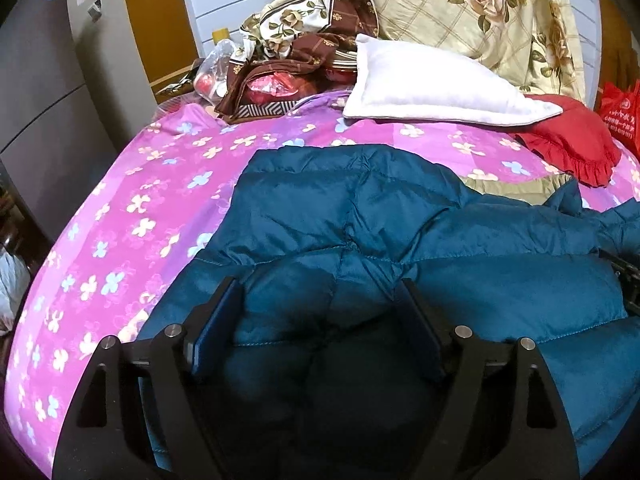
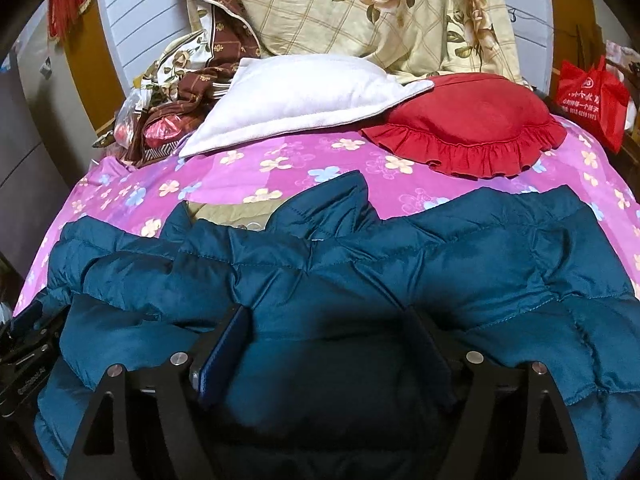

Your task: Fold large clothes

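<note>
Directly under both cameras, spread wide across the bed: teal quilted down jacket (image 1: 440,240), puffed and creased, covering the near half of the pink flowered bedsheet (image 1: 160,184). Beyond the left hand-held gripper (image 1: 320,300), sheet stretching away to the left of the jacket's edge; beyond the right hand-held gripper (image 2: 332,328), jacket collar (image 2: 332,204) standing up with a patch of olive lining (image 2: 232,210) just left of it. Farther ahead, well apart from both tools: cream rose-print quilt (image 2: 360,12) heaped against the headboard, white pillow (image 2: 296,96) lying in front of it, red ruffled cushion (image 2: 468,128) touching the pillow's right corner, brown patterned bedding (image 1: 304,60) bunched to the far left, red shopping bag (image 2: 592,100) off the bed's far right. Left hand-held gripper jaws spread wide, jacket fabric bulging up between the blue pads (image 1: 216,328), not pinched. Right hand-held gripper likewise spread, fingers pressed down into the padding, a quilted panel rising between them. Black frame of the left tool visible at the left edge of the right wrist view, resting against the jacket.
</note>
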### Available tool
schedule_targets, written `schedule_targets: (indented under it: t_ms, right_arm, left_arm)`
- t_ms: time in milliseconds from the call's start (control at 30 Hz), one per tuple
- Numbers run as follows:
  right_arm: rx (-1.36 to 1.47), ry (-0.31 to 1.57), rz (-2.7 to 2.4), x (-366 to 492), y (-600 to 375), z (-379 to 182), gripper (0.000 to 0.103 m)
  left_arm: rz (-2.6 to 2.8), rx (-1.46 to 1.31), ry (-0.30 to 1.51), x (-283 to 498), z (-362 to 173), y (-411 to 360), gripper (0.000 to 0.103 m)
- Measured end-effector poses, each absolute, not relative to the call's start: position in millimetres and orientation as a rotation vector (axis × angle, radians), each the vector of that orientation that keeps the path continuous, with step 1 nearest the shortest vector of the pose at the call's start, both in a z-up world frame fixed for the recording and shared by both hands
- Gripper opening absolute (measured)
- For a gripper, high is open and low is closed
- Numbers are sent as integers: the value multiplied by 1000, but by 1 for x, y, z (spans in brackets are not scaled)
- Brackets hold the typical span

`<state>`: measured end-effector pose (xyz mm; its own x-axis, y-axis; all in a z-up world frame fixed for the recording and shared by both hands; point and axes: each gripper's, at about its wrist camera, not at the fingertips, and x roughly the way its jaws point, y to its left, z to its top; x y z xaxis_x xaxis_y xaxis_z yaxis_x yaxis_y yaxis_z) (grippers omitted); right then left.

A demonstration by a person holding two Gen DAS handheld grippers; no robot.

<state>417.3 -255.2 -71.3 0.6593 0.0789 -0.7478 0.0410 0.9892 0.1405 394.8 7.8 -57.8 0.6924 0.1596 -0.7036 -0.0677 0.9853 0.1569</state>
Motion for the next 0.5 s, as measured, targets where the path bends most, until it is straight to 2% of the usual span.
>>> schedule_targets:
  t_ms: [300, 500]
  right_arm:
    - [196, 825, 8, 356, -281, -43, 78]
    - [221, 849, -57, 314, -328, -41, 78]
  left_arm:
    - [140, 174, 748, 342, -34, 22, 80]
    - [201, 122, 801, 316, -38, 66, 80]
